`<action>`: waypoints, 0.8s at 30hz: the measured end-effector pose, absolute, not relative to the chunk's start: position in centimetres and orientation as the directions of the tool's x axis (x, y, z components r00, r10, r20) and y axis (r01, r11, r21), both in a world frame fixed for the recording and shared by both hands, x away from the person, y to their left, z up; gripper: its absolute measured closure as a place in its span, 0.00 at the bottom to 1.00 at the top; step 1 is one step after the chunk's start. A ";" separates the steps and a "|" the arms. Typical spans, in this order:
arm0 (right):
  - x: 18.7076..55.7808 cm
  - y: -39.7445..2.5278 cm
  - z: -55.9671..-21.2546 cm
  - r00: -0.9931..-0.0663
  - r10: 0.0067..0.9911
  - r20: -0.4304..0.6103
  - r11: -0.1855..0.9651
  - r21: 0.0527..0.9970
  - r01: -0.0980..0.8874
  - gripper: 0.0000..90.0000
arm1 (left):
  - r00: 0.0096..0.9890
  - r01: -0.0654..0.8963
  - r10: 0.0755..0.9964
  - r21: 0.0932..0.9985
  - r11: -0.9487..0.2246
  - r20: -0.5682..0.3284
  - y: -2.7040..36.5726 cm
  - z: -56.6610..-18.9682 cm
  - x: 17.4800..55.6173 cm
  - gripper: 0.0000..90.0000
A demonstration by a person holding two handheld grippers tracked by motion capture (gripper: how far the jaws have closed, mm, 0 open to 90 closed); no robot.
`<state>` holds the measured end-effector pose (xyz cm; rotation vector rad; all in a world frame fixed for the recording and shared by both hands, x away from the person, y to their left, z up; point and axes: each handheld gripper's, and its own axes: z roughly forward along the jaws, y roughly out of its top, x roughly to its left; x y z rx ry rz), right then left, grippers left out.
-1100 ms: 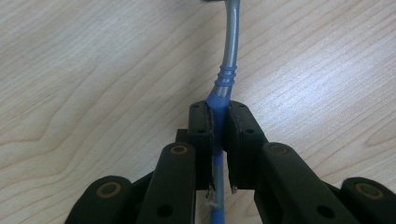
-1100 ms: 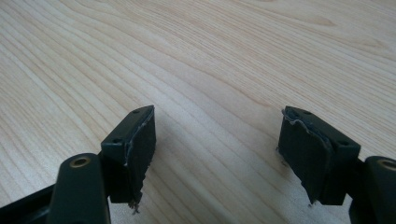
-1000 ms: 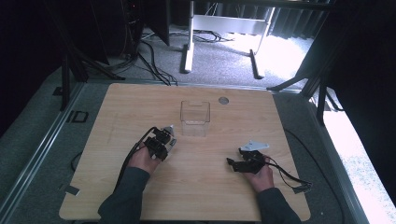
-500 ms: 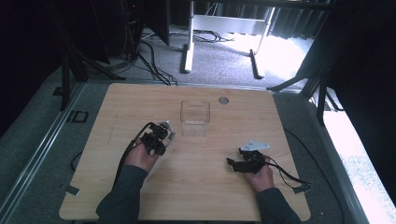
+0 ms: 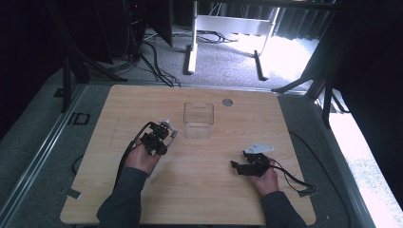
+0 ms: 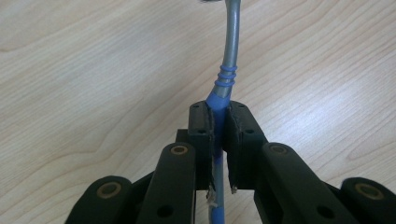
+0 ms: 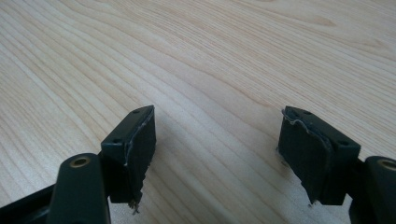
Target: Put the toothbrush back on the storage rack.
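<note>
Because our left tool [image 6: 218, 122] pinches the blue-sleeved metal utensil [image 6: 229, 56] by its handle only, while our right tool [image 7: 219, 144] idles open, we risk it pivoting and missing the clear container [image 5: 198, 119].

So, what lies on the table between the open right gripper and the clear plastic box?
Nothing: in the high view, bare wooden table separates the right gripper from the clear plastic box.

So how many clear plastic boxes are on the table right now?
1. The clear box stands at the far middle of the table, just beyond and to the right of the left gripper. None seems hidden.
</note>
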<state>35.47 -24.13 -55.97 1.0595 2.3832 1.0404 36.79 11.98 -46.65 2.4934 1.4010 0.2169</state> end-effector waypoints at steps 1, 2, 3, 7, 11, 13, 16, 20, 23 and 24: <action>35.5 -24.1 -56.0 -0.668 0.744 -0.006 0.456 0.735 0.502 0.30 | 0.519 0.812 0.855 0.316 -0.491 -0.005 12.0 -46.6 36.7 0.91; 35.5 -24.1 -56.0 -0.668 0.744 -0.007 0.457 0.735 0.501 0.30 | 0.520 0.809 0.854 0.321 -0.493 0.000 11.9 -46.4 36.7 0.91; 35.5 -24.1 -56.0 -0.668 0.744 -0.006 0.456 0.735 0.502 0.30 | 0.521 0.806 0.853 0.327 -0.494 0.004 11.9 -46.3 36.6 0.91; 35.5 -24.1 -56.0 -0.668 0.744 -0.006 0.456 0.735 0.501 0.30 | 0.518 0.795 0.855 0.361 -0.488 0.015 11.8 -45.7 36.4 0.91; 35.5 -24.1 -56.0 -0.668 0.744 -0.006 0.456 0.735 0.502 0.30 | 0.524 0.785 0.851 0.377 -0.491 0.016 11.6 -45.2 36.3 0.91; 35.5 -24.1 -56.0 -0.668 0.744 -0.006 0.456 0.735 0.501 0.30 | 0.524 0.783 0.852 0.385 -0.489 0.018 11.6 -45.1 36.2 0.91; 35.5 -24.1 -56.0 -0.668 0.744 -0.006 0.456 0.735 0.502 0.30 | 0.525 0.775 0.851 0.398 -0.491 0.026 11.6 -45.0 36.2 0.91; 35.5 -24.1 -56.0 -0.668 0.744 -0.006 0.456 0.735 0.502 0.30 | 0.524 0.762 0.851 0.423 -0.490 0.043 11.6 -44.7 36.0 0.91; 35.5 -24.1 -56.0 -0.667 0.745 -0.005 0.455 0.736 0.502 0.30 | 0.520 0.753 0.853 0.443 -0.487 0.053 11.7 -44.5 35.9 0.91; 35.5 -24.1 -56.0 -0.667 0.745 -0.004 0.454 0.736 0.502 0.30 | 0.520 0.749 0.852 0.450 -0.485 0.053 11.7 -44.5 35.9 0.91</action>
